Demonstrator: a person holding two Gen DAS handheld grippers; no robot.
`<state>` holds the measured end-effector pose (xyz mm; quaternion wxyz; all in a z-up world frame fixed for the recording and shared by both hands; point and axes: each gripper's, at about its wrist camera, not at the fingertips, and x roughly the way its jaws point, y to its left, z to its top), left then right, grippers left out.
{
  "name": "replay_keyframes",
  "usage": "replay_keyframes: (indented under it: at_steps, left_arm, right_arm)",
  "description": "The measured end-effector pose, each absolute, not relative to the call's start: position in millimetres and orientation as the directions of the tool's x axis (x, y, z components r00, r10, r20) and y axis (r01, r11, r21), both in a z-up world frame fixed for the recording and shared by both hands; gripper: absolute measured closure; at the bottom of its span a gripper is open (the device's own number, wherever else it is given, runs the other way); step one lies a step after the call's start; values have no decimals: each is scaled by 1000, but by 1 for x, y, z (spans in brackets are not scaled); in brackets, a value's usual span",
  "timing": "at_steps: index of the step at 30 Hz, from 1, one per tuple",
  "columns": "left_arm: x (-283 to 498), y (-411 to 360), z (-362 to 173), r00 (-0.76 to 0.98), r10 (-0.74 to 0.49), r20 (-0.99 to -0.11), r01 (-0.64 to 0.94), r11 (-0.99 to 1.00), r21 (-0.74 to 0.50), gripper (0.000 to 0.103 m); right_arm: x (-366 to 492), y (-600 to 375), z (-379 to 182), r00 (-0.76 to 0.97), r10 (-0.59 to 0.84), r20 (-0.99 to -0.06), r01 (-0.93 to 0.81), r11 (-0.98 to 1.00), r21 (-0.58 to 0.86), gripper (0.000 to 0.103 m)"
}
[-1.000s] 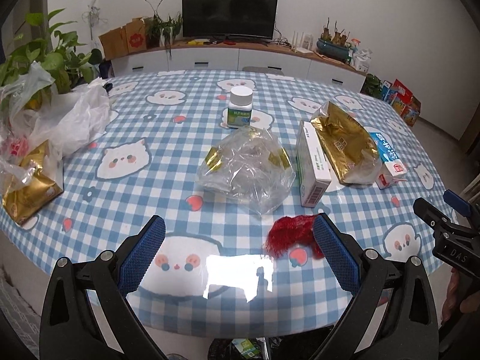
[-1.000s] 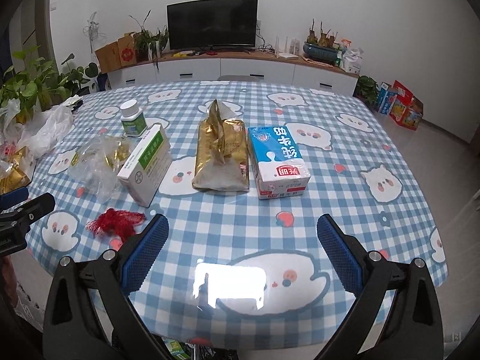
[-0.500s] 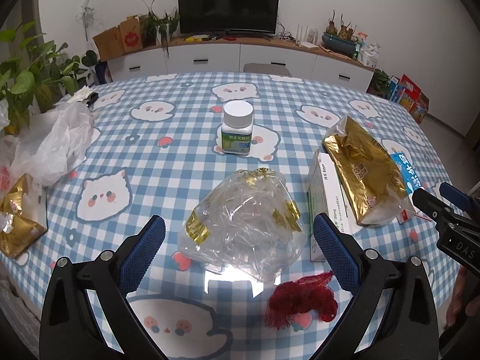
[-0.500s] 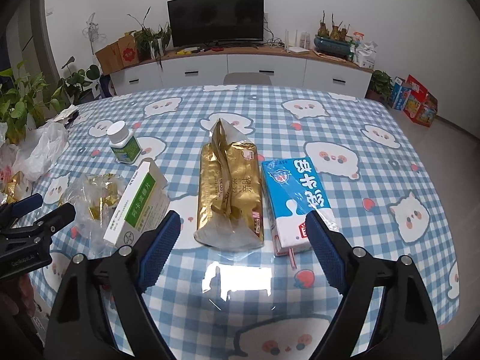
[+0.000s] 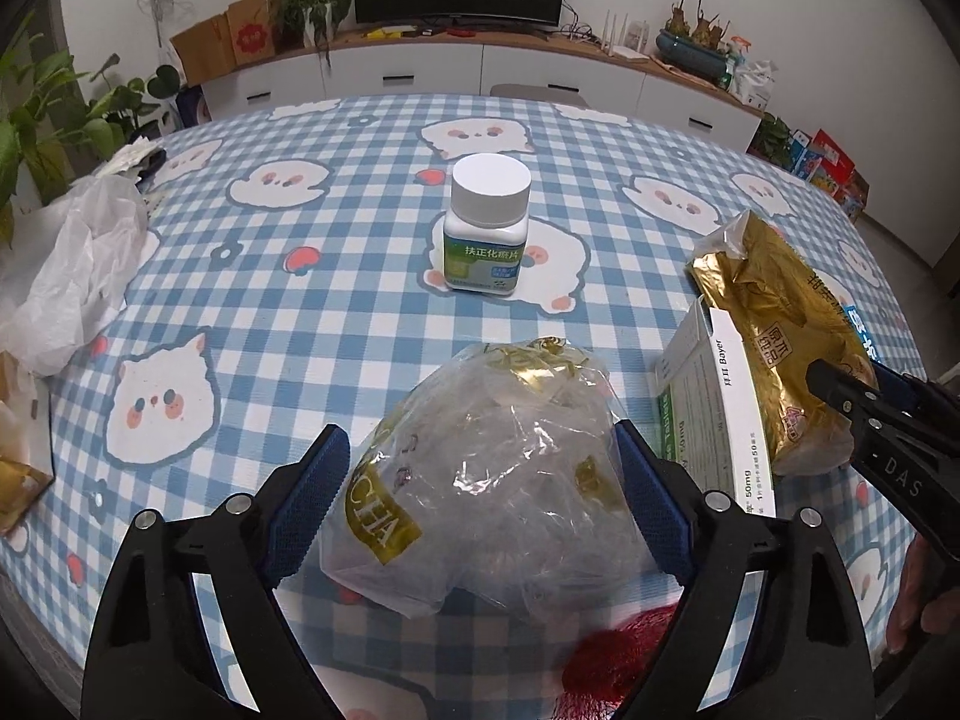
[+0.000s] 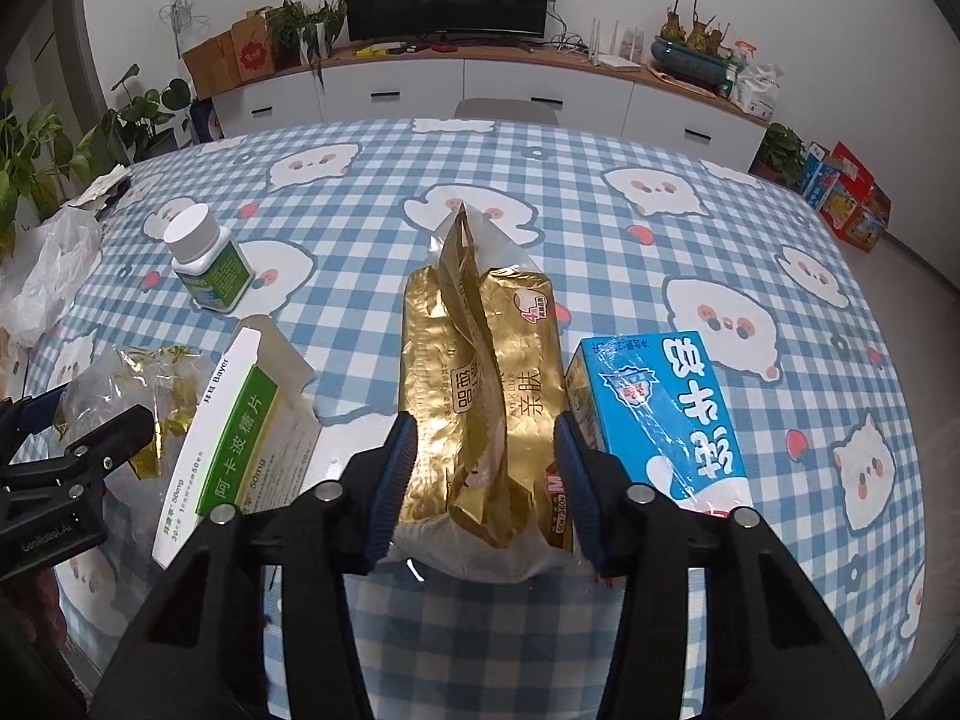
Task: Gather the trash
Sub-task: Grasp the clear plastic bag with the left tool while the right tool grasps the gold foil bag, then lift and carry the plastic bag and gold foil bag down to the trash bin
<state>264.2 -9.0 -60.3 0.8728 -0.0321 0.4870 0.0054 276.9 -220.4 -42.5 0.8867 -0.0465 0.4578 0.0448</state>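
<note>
On the checked table [image 5: 300,312], a crumpled clear plastic bag [image 5: 492,480] with gold-green print lies between the blue pads of my left gripper [image 5: 480,432]. Its jaws are closing, with small gaps still showing at both sides of the bag. In the right wrist view, a gold foil bag [image 6: 474,396] lies lengthwise between the pads of my right gripper [image 6: 483,420]. Those jaws are closing too, and the pads touch both sides of the bag. A red mesh net [image 5: 618,654] lies partly hidden under my left gripper's right finger.
A green-and-white medicine box [image 6: 240,450] lies left of the gold bag and a blue milk carton [image 6: 660,414] right of it. A white-capped pill bottle [image 5: 487,228] stands further back. A white plastic bag [image 5: 78,264] and plants sit at the table's left edge.
Both grippers moved forward and down over the table. The left one now straddles the clear bag and has narrowed slightly. The right one has narrowed a lot, onto the gold bag.
</note>
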Motion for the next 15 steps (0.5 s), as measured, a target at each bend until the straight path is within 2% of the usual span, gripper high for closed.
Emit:
replay_keyframes:
  at_steps: [6,10,15]
  left_arm:
    - [266,-7,-64,509,-41,-860,-55,995,-80,36]
    - [264,-6,-64,503,-45,-863,-68,994,-91,49]
    - [261,-9,-63,502,-39,-864,-54,996,-77,62]
  right_arm:
    - [283,-214,-52,551,35,-834,-129,991,-44,89]
    - [282,-214,-53,542,56,-839,-129,992,-17,96]
    - [280,-216,-52,539,64,-840,-128,992,-7,97]
